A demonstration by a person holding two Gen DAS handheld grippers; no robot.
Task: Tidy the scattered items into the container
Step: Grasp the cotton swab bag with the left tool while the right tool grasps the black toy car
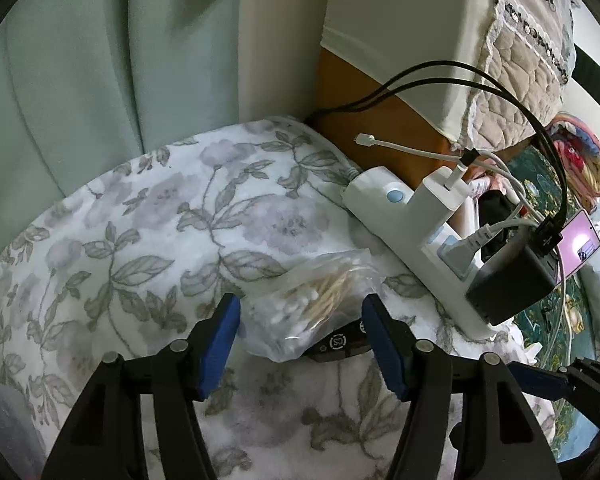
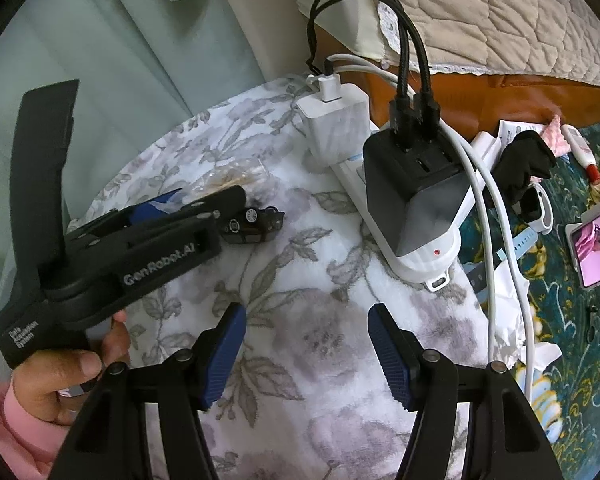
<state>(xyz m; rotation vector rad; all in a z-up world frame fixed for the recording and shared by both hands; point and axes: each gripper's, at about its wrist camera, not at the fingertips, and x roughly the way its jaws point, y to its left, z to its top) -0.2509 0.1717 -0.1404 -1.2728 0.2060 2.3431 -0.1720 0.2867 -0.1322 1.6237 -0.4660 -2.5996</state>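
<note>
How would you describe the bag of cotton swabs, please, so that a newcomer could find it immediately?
Start at the round surface draped in a floral cloth, with a white power strip along its edge. Beside that strip lies a clear plastic bag between the open left gripper fingers, lying partly over a small dark toy car. It alone is see-through, showing white-tipped wooden sticks.

Black left gripper [image 2: 172, 204] lettered "GenRobot.AI"; ribbed blue pads [image 2: 224, 352], silver screws; pink sleeve [image 2: 16, 432].

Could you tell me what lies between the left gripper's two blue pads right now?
In the left wrist view, the clear bag of cotton swabs lies between the left gripper pads, untouched, atop a small dark item.
</note>
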